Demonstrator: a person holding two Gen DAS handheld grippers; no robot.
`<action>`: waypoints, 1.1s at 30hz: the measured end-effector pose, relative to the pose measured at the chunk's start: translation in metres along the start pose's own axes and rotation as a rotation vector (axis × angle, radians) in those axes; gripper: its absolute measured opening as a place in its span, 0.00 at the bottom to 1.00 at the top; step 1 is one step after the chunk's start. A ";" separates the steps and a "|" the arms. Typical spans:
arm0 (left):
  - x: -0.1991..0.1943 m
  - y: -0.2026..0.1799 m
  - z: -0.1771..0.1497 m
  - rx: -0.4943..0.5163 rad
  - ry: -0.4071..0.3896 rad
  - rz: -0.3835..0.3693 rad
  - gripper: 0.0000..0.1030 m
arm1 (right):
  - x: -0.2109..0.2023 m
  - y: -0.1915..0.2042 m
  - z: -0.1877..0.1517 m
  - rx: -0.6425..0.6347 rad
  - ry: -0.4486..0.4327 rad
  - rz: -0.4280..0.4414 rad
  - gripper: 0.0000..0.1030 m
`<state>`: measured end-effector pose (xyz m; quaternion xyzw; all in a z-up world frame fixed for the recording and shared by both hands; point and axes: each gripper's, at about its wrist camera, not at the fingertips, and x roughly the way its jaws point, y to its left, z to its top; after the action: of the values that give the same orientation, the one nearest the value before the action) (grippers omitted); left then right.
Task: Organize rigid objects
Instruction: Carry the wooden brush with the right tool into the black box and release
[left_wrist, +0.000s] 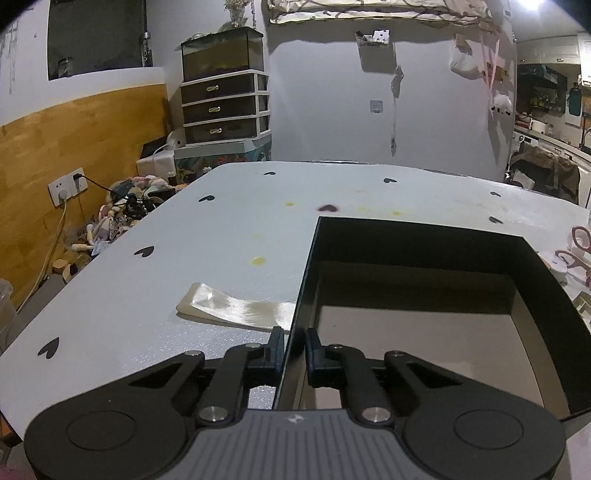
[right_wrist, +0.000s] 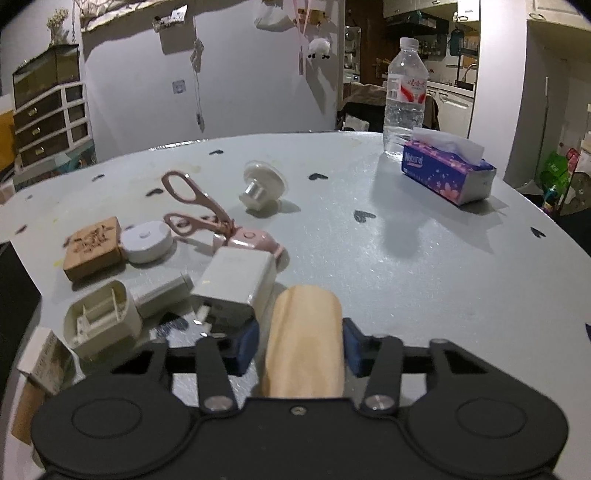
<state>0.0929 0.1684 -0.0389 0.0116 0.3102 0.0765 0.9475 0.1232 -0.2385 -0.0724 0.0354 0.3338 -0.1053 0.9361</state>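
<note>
On the heart-dotted white table (right_wrist: 406, 258), your right gripper (right_wrist: 301, 345) clamps a tan wooden block (right_wrist: 304, 339); the left gripper (left_wrist: 295, 349) pinches the black box's (left_wrist: 546, 291) near-left wall. The white charger (right_wrist: 236, 277) sits just left: swinging could knock it.

Your right gripper (right_wrist: 301, 341) is hiding the wooden block's (right_wrist: 304, 332) near end, and the frame edge is cropping the black box (left_wrist: 424, 236).

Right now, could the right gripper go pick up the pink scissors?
Probably not yet. The right gripper is shut on a wooden block, so its jaws are full. The pink scissors lie ahead to its left, uncovered, with a white charger in between; after dropping the block, reaching looks feasible.
</note>
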 end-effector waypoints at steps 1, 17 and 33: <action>0.000 0.000 0.000 0.001 -0.003 -0.001 0.12 | 0.000 -0.001 0.000 0.002 0.001 0.004 0.40; 0.001 0.001 -0.002 -0.016 -0.033 -0.028 0.10 | -0.064 0.090 0.060 -0.088 -0.144 0.325 0.39; 0.001 0.006 0.001 -0.011 -0.053 -0.109 0.07 | -0.027 0.290 0.057 -0.154 0.276 0.618 0.39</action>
<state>0.0933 0.1741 -0.0384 -0.0084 0.2850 0.0259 0.9582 0.2024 0.0408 -0.0125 0.0778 0.4378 0.2143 0.8697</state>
